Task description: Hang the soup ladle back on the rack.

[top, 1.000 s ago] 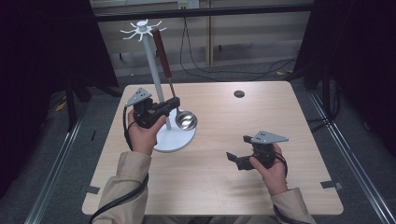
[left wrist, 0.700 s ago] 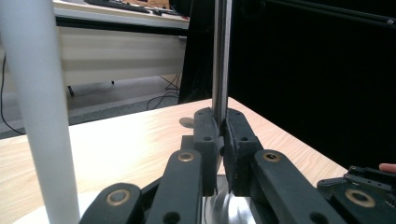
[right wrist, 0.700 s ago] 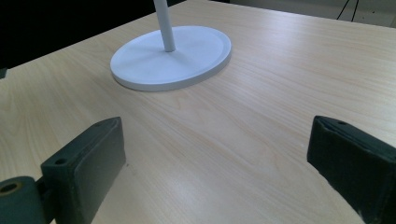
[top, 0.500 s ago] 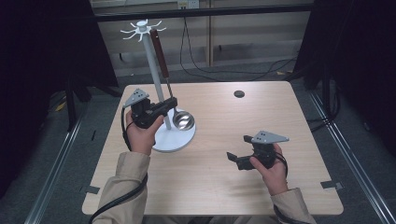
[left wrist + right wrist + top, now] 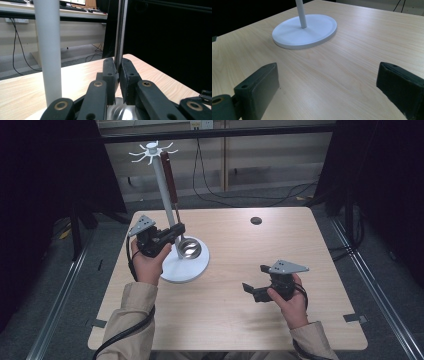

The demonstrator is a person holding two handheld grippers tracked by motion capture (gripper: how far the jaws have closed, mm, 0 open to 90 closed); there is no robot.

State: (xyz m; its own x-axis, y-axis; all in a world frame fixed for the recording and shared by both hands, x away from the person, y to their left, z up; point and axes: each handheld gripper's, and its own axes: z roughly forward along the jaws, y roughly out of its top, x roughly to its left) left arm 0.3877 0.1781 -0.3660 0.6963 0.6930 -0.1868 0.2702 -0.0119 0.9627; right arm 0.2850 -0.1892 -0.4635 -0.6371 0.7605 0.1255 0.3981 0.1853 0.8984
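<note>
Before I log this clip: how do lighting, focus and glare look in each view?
High view: table evenly lit, surroundings black. Left gripper view: the left gripper, shut on the ladle, and white pole are slightly soft, with glare on the bowl. Right gripper view: open right gripper blurred, stand base sharp.

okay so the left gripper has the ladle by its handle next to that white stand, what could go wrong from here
1. The left gripper pinches the ladle only on its thin metal shaft; the smooth shaft could slip or swing in the pads.
2. The ladle hangs close beside the stand's pole; a sideways pull might knock or tip the stand.
3. The right gripper rests open, away from the stand's base, so nothing steadies it.
</note>
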